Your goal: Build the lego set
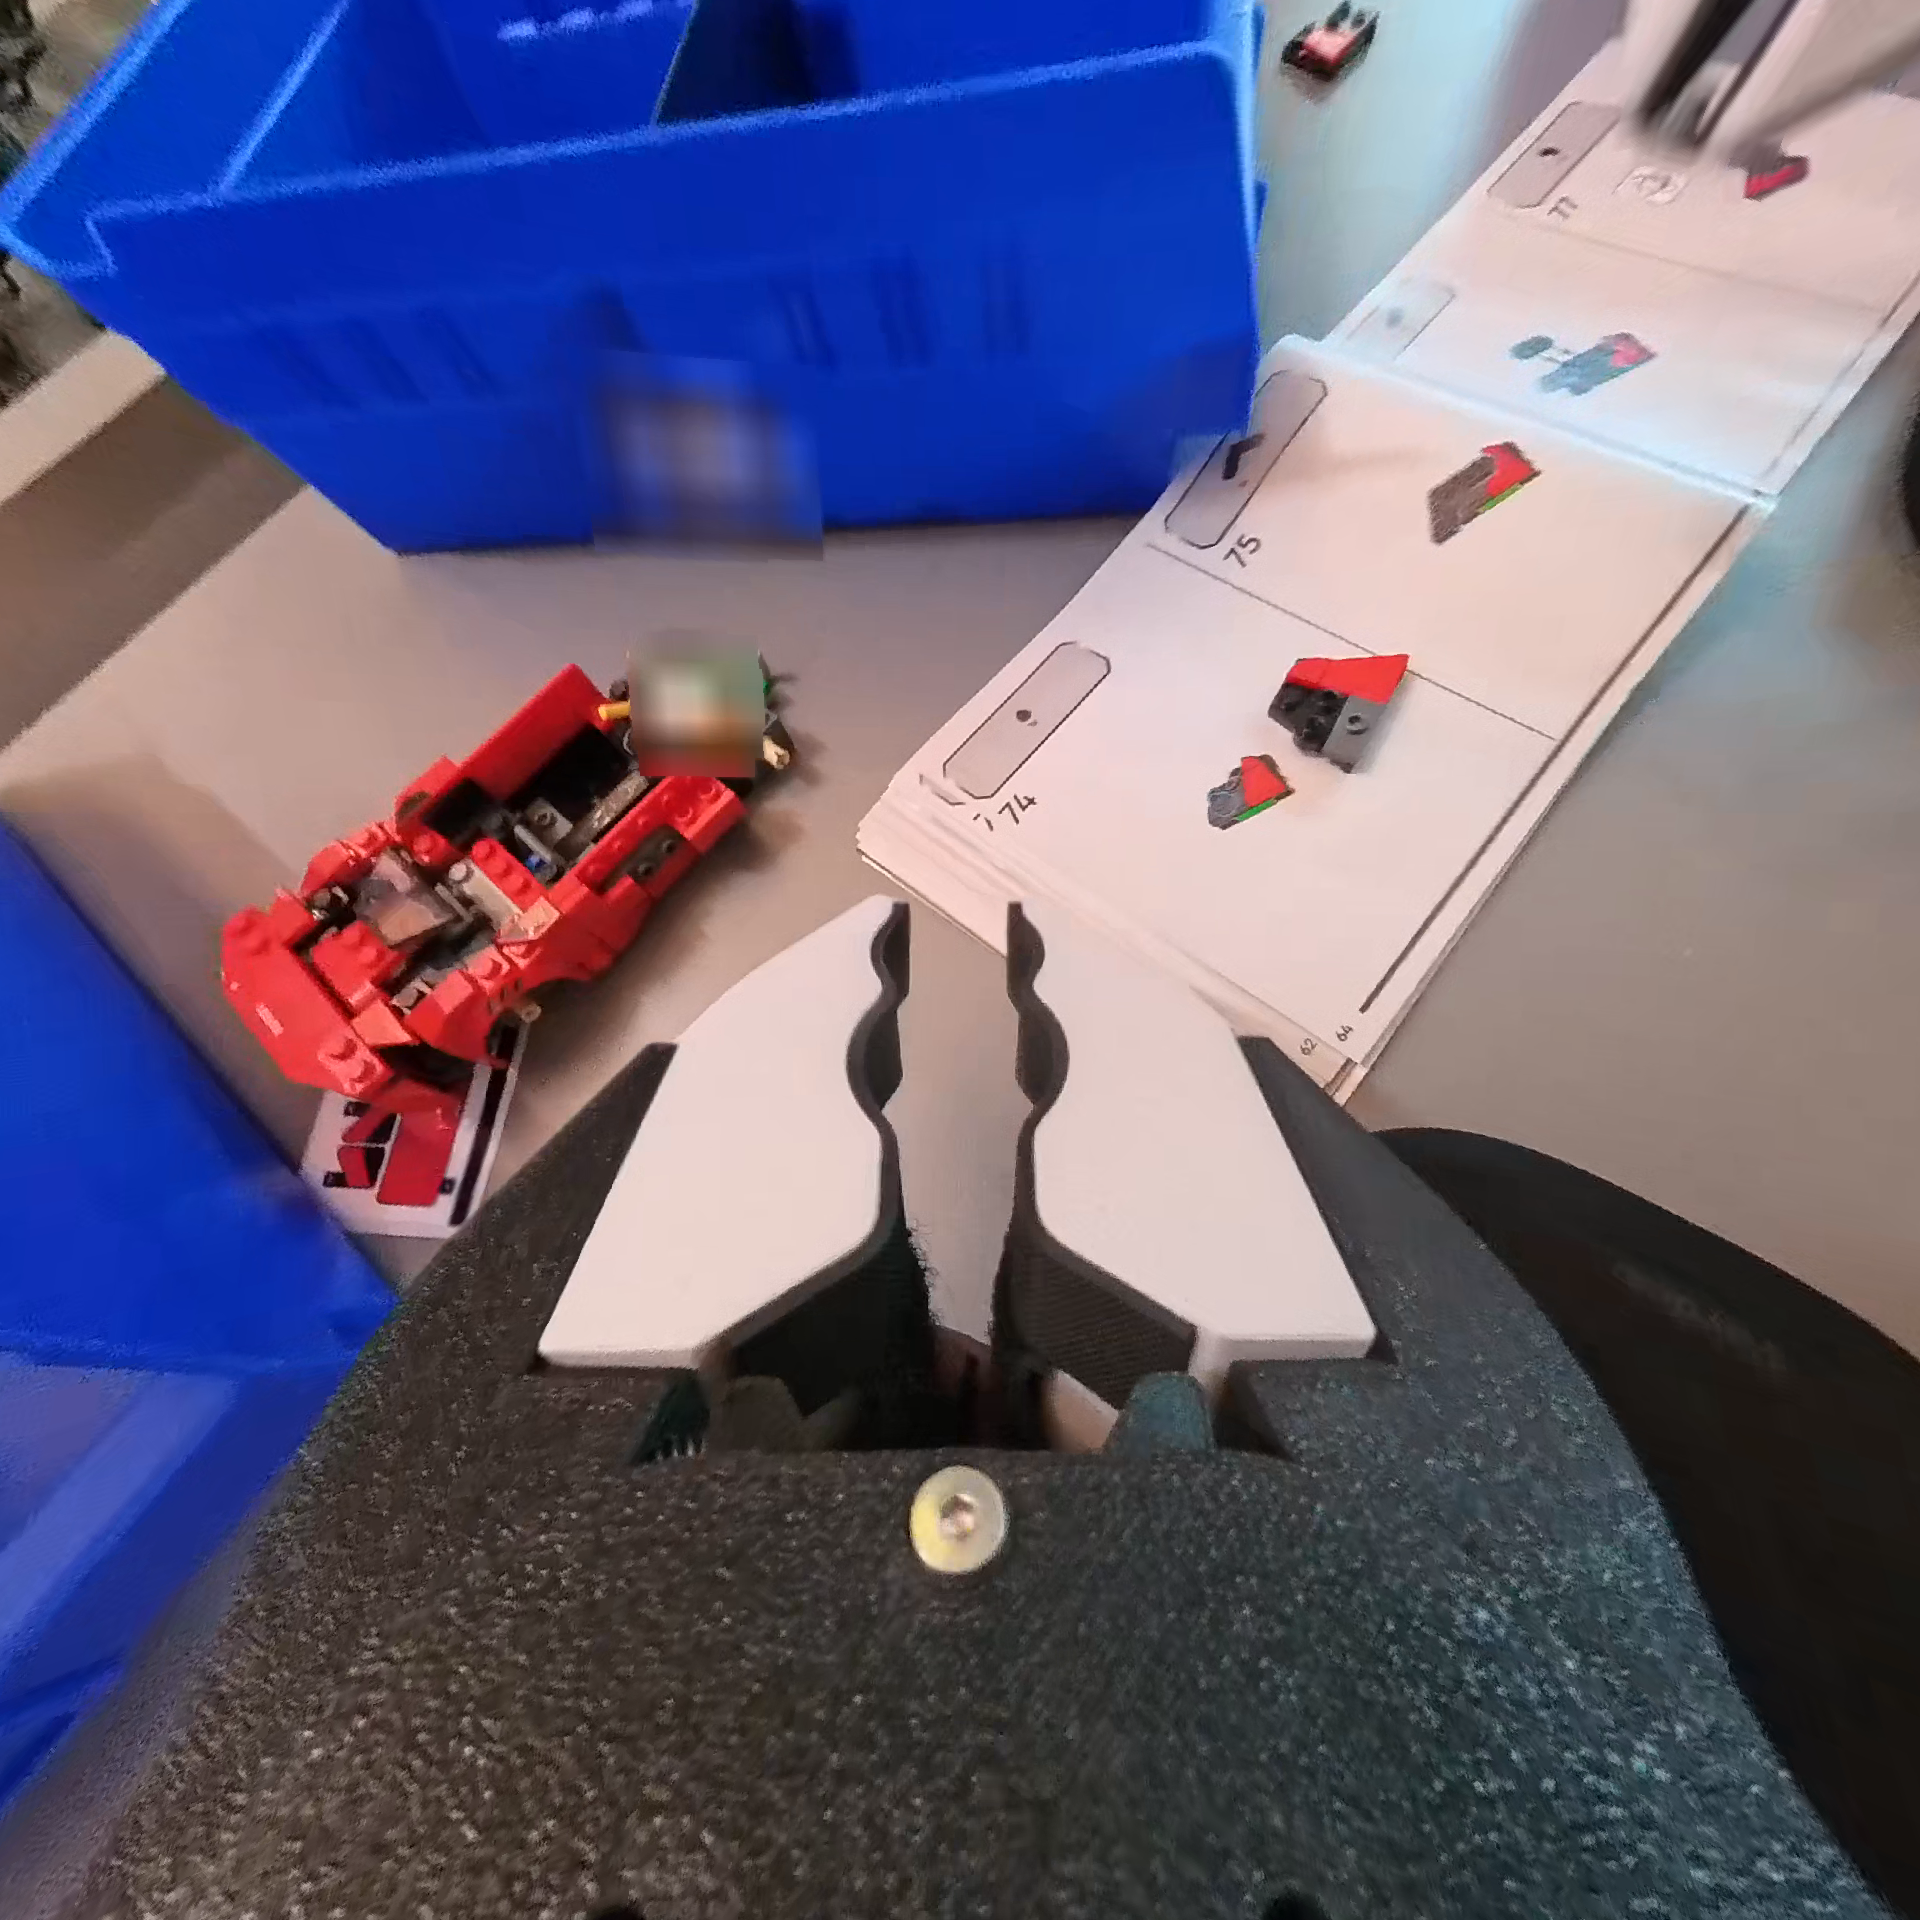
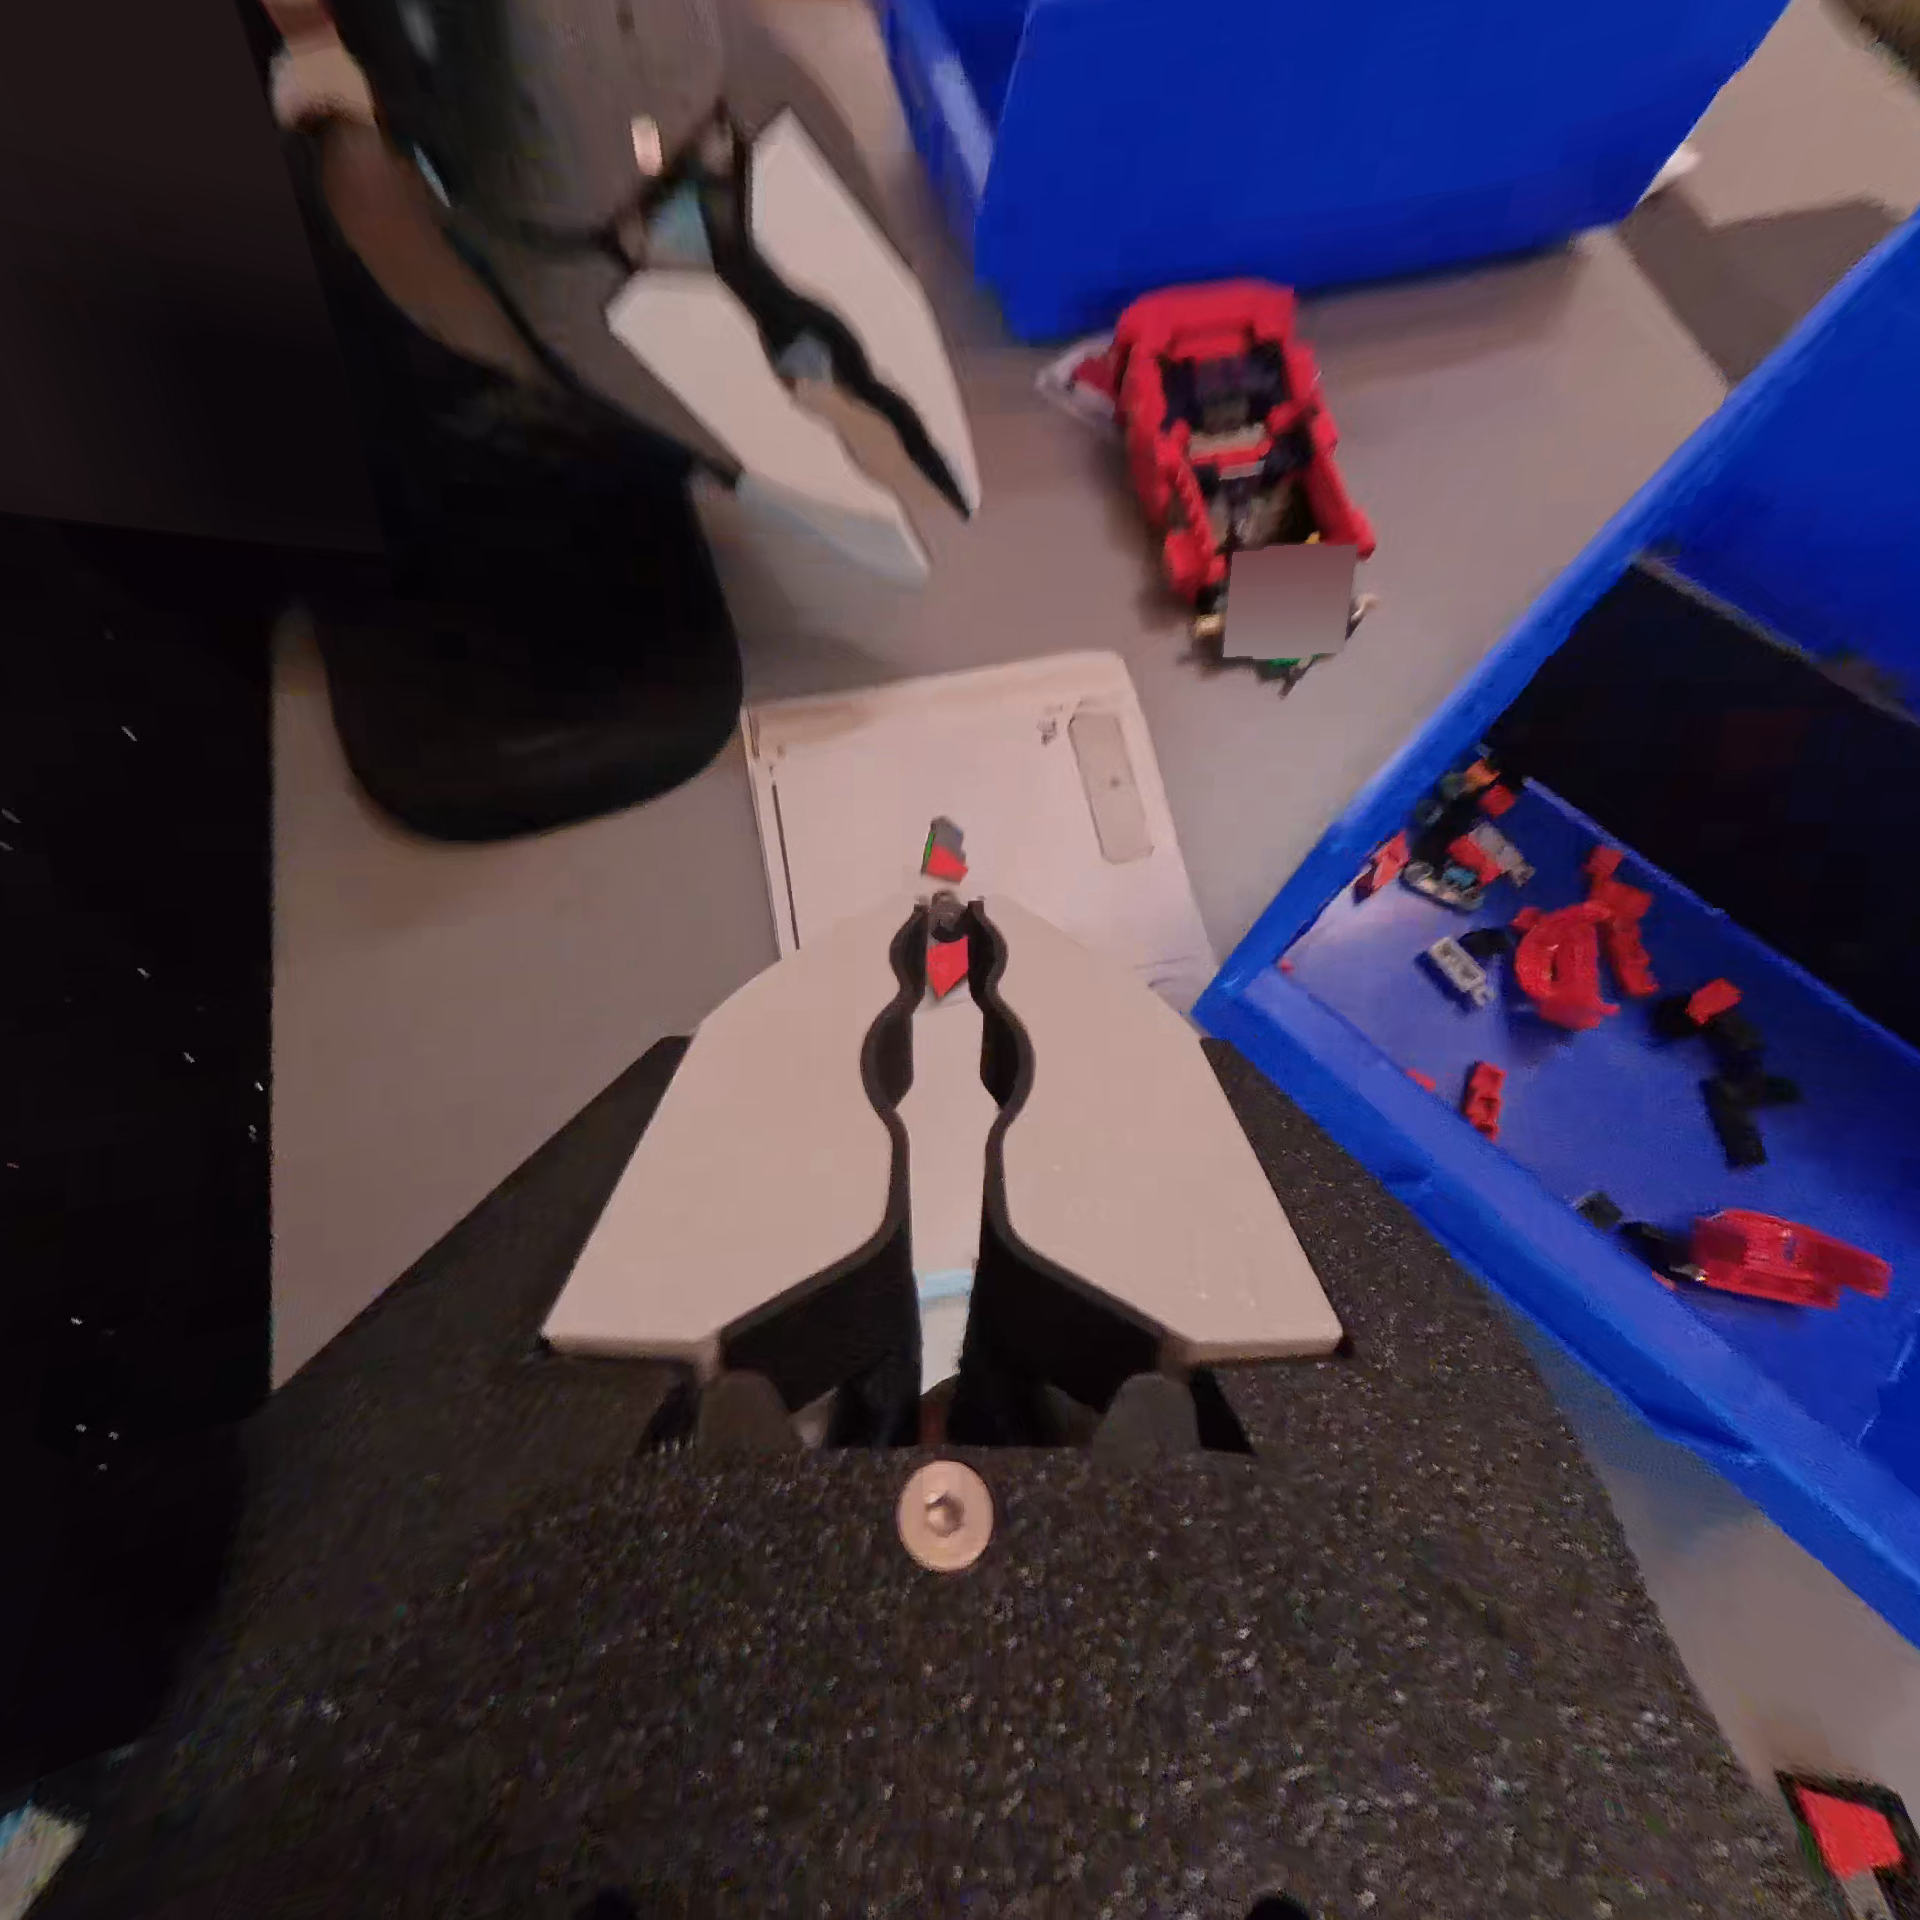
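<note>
The partly built red lego car (image 1: 488, 883) lies on the grey table, left of my left gripper (image 1: 956, 914), which is open and empty. A small red, black and grey sub-assembly (image 1: 1340, 707) rests on the open instruction booklet (image 1: 1507, 436). My right gripper (image 2: 945, 912) is shut on a small red piece (image 2: 945, 968) and hovers over the booklet (image 2: 935, 748). The right gripper (image 1: 1704, 94) shows blurred at the top right of the left wrist view, with the red piece (image 1: 1777, 175) at its tips. The car (image 2: 1236, 436) and the left gripper (image 2: 831, 343) also show in the right wrist view.
A large blue bin (image 1: 727, 260) stands behind the car and another (image 1: 104, 1195) to its left. A blue bin (image 2: 1662, 1299) holds several loose red and black pieces. A sticker sheet (image 1: 416, 1153) lies under the car's nose. A black rounded object (image 1: 1714, 1351) sits beside the booklet.
</note>
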`<state>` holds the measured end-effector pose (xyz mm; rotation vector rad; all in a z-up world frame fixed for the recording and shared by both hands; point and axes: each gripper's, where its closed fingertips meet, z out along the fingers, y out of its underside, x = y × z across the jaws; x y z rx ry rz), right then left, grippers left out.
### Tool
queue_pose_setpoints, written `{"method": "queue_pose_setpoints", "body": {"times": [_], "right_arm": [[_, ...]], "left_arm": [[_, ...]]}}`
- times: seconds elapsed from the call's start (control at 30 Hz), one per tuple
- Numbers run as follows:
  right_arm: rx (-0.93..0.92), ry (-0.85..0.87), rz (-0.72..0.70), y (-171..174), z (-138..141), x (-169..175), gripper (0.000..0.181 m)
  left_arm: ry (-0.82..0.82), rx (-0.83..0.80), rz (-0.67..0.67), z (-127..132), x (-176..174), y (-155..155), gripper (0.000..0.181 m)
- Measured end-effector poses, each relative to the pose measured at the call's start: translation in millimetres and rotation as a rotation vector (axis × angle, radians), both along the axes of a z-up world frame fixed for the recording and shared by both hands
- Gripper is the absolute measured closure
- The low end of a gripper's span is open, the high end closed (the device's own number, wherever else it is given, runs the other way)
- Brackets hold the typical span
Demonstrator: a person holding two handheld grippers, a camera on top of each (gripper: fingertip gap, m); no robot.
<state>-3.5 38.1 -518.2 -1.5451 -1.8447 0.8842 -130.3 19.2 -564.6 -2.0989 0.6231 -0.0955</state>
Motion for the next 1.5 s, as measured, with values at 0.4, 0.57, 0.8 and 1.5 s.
{"method": "queue_pose_setpoints", "body": {"times": [0.4, 0.57, 0.8, 1.5], "right_arm": [[0.127, -0.200, 0.081, -10.4, -64.3, -17.9, 0.174], [0.144, -0.190, 0.079, -9.8, -72.2, -24.1, 0.174], [0.126, -0.185, 0.051, -9.7, -75.4, -24.0, 0.174], [0.165, -0.179, 0.058, -13.3, -78.1, -31.4, 0.174]], "left_arm": [[-0.285, -0.019, -0.267, 14.0, 56.5, -10.7, 0.179], [-0.247, -0.111, -0.272, -5.5, 56.7, -12.8, 0.177], [-0.239, -0.148, -0.278, -12.0, 57.8, -14.2, 0.174], [-0.206, -0.175, -0.274, -18.6, 57.3, -14.8, 0.170]]}}
